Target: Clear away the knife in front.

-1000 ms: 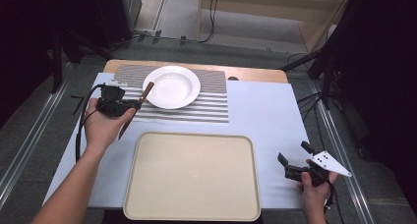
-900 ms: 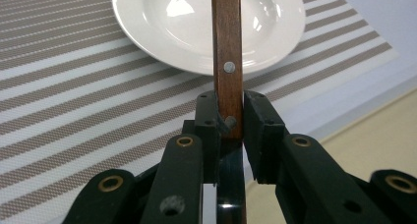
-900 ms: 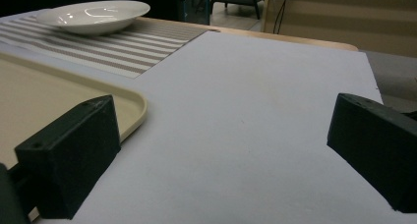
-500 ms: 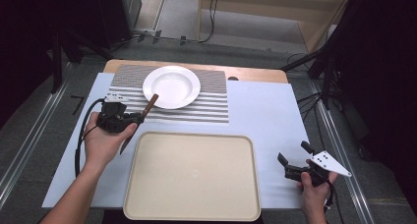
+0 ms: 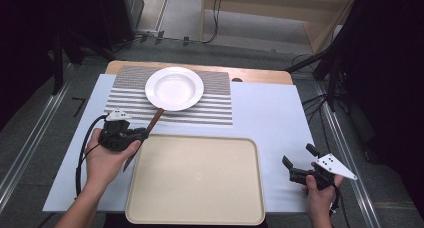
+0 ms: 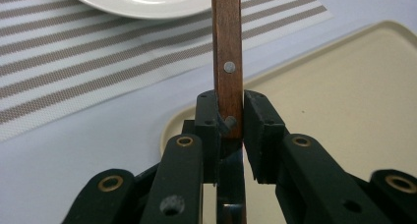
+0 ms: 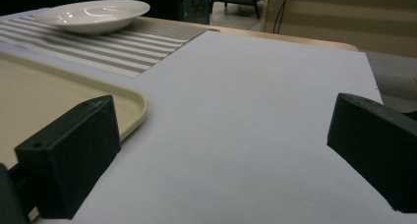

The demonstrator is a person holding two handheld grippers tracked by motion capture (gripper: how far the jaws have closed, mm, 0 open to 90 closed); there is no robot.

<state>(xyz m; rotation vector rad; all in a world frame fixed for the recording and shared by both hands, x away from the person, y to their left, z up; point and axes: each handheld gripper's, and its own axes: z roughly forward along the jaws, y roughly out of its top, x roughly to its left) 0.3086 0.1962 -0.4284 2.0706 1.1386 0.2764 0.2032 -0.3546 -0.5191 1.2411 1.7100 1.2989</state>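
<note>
Left gripper (image 6: 230, 130) is clamped on a wooden-handled knife (image 6: 226, 62) above the beige tray's (image 5: 200, 178) left rim; right gripper (image 5: 301, 169) is held wide and empty.

Blade should be kept level and lowered inside the rim. White plate (image 5: 174, 88) and striped placemat (image 5: 215, 105) lie beyond, nothing blocking.

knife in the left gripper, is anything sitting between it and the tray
Nothing visible does. The left gripper is clamped on the wooden-handled knife right beside the left edge of the tray, and the tray's surface is bare. The plate sits farther back on the striped mat, off that path.
</note>
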